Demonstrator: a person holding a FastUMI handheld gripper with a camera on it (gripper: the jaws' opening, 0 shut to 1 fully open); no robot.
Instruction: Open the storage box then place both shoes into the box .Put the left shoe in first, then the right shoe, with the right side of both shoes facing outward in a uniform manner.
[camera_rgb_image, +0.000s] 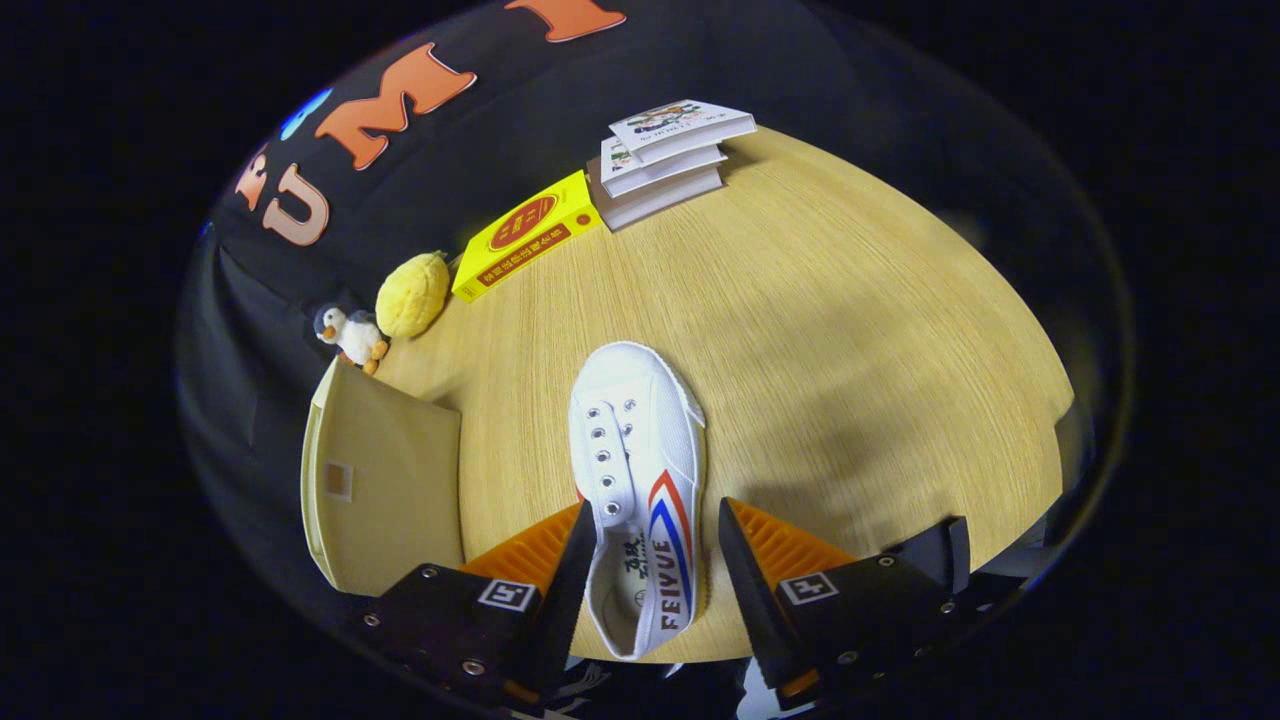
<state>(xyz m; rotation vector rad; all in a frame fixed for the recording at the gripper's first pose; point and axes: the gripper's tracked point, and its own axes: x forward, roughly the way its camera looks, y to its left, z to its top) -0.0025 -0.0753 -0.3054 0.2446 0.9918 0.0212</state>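
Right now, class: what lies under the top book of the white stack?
Under the top book lie two more books, stacked askew on the table. Their covers are hidden. The gripper stands open around the shoe's heel.

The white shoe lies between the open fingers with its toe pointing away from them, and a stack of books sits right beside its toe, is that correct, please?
Not quite: in the gripper view the stack of books sits far beyond the white shoe, at the table's far edge. The shoe does lie between the open fingers, toe pointing away.
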